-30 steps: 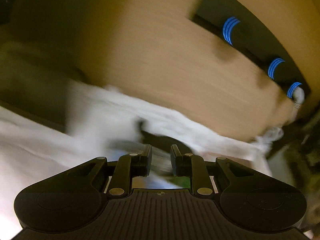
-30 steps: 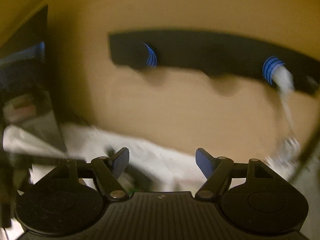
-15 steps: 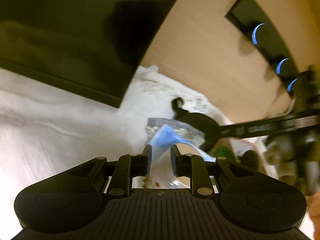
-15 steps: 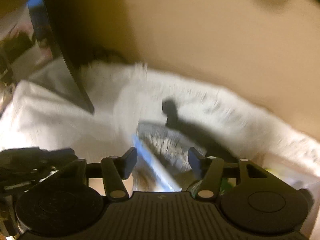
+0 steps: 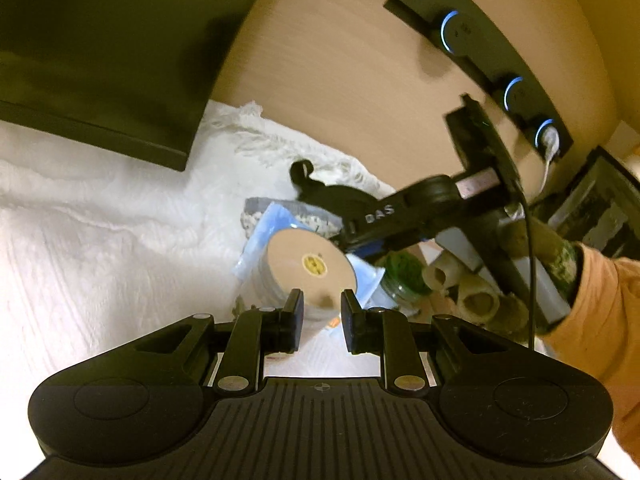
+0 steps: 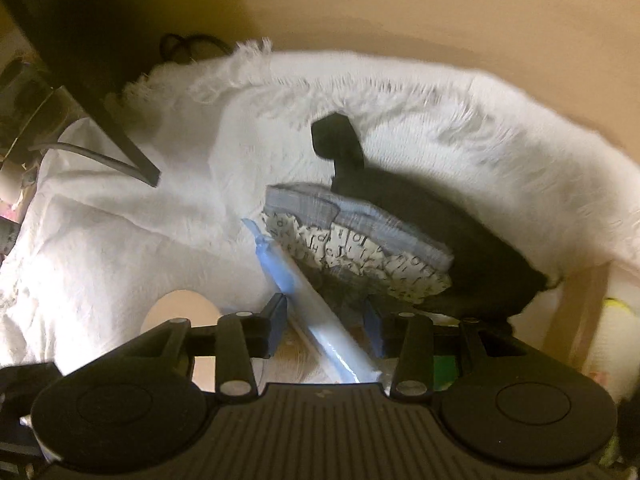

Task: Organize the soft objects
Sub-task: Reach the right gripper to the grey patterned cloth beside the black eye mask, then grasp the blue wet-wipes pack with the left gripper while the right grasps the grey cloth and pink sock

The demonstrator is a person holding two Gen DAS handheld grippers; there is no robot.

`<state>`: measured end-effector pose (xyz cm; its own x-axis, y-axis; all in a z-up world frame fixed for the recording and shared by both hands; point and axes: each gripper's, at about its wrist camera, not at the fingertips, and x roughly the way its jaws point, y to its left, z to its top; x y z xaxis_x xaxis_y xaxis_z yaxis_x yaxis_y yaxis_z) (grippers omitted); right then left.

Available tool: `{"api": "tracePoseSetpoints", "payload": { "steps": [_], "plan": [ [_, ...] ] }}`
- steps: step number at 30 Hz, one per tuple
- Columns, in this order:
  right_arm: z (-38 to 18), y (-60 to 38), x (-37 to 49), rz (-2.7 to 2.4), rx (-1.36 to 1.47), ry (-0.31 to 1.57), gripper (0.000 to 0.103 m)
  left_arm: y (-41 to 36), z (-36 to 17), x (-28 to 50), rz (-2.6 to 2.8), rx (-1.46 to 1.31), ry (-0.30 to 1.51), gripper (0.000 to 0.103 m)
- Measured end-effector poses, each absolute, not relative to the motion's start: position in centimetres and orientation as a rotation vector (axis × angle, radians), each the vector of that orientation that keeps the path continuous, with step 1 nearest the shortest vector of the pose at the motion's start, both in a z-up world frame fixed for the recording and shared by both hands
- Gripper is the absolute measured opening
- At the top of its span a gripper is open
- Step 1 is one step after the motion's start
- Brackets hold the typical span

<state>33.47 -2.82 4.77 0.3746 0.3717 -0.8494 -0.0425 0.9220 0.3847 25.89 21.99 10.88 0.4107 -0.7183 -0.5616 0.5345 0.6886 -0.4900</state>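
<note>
A black soft cloth (image 6: 432,232) and a grey-banded, letter-printed fabric piece (image 6: 360,240) lie on the white fringed blanket (image 6: 120,240), just beyond the right tool (image 6: 325,330), whose half-parted jaws have just been closing around a blue-and-white plastic-wrapped roll (image 6: 320,320), while the left tool (image 5: 322,320) is nearly closed, empty.

My two views are dim and yellow-tinted. The white fringed cloth (image 5: 120,240) is the brightest area and nearly overexposed in my left view. A dark shadow crosses the beige wall (image 5: 340,92) beside the black panel (image 5: 100,40). Fisheye distortion bends straight edges near the borders. Motion blur softens my right view, especially the cloth fringe.
</note>
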Motion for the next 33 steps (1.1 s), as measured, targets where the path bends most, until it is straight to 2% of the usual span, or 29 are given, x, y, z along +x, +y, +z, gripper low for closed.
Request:
{"api": "tracePoseSetpoints", "payload": {
  "steps": [3, 5, 13, 19, 27, 33],
  "plan": [
    [5.3, -3.2, 32.5, 0.312, 0.34, 1.155, 0.023, 21.9, 10.8, 24.8, -0.774, -0.224, 0.819, 0.022],
    [5.9, -3.8, 31.3, 0.308, 0.357, 1.147, 0.021, 21.6, 10.7, 23.9, -0.774, -0.223, 0.813, 0.022],
    [6.5, -4.0, 27.6, 0.228, 0.371, 1.198, 0.021, 17.4, 10.0, 21.3, -0.807, -0.218, 0.811, 0.022],
    [5.8, -4.0, 26.4, 0.26, 0.427, 1.21, 0.024, 14.7, 9.6, 20.2, -0.755, -0.183, 0.816, 0.022],
    [7.1, -4.8, 24.7, 0.4, 0.442, 1.172, 0.043, 12.8, 10.0, 20.2, -0.658, -0.195, 0.808, 0.022],
    [7.0, -5.2, 25.5, 0.465, 0.393, 1.181, 0.047, 9.8, 9.4, 20.4, -0.58, -0.064, 0.8, 0.025]
  ]
}}
